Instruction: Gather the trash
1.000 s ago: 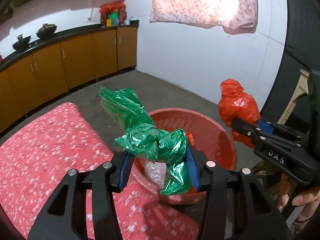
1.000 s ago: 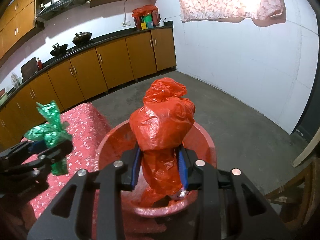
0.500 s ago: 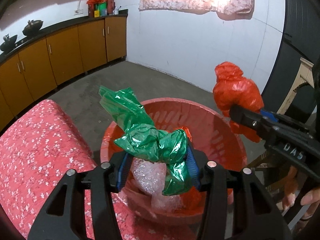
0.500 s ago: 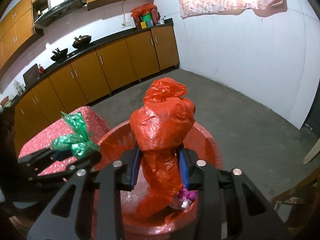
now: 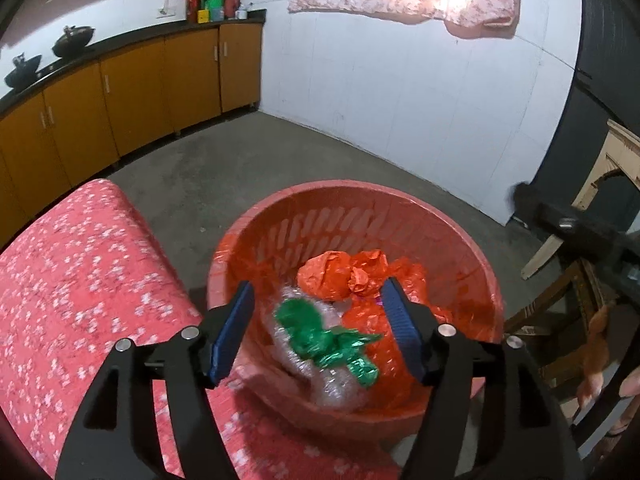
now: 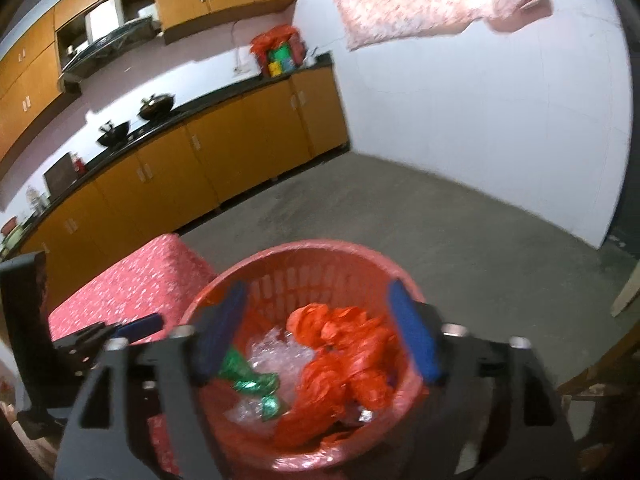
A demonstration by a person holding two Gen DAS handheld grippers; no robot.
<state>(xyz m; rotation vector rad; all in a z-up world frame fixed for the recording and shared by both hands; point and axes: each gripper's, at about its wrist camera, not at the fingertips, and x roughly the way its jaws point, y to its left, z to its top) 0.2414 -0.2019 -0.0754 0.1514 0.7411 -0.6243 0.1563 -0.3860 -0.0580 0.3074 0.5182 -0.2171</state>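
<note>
Both grippers up over the red basket (image 5: 404, 216), pointing down into it at a slant.

Left gripper (image 5: 318, 326): jaws just been opening, blue pads (image 5: 232, 332) spread well apart, nothing pinched between them. Green bag (image 5: 324, 340) lying loose in the basket below, on top of a clear crinkly wrap (image 5: 340, 388), touching neither pad.

Right gripper (image 6: 320, 332): jaws just been opening too, spread even wider, pads (image 6: 412, 332) out near the basket's left and right rim in its own view. Nothing held. Orange bag (image 6: 344, 344) slumped inside the basket, right of the green bag, which peeks out by the left pad in that view. Pretty blurry there, so could be a few orange bits bunched together rather than one bag, hard to say.

In the left view, right gripper only a dark smeared bar at the far right edge, with some fingers (image 5: 592, 376) of the person's hand wrapped low on its handle. In the right view, left gripper poking in from the left, low, over the near edge of the table.

Basket sitting just right of the table with the pink flowered cloth (image 5: 80, 280), rim touching or nearly touching it. Orange cabinets (image 5: 132, 92) along the far left wall, grey floor beyond.
</note>
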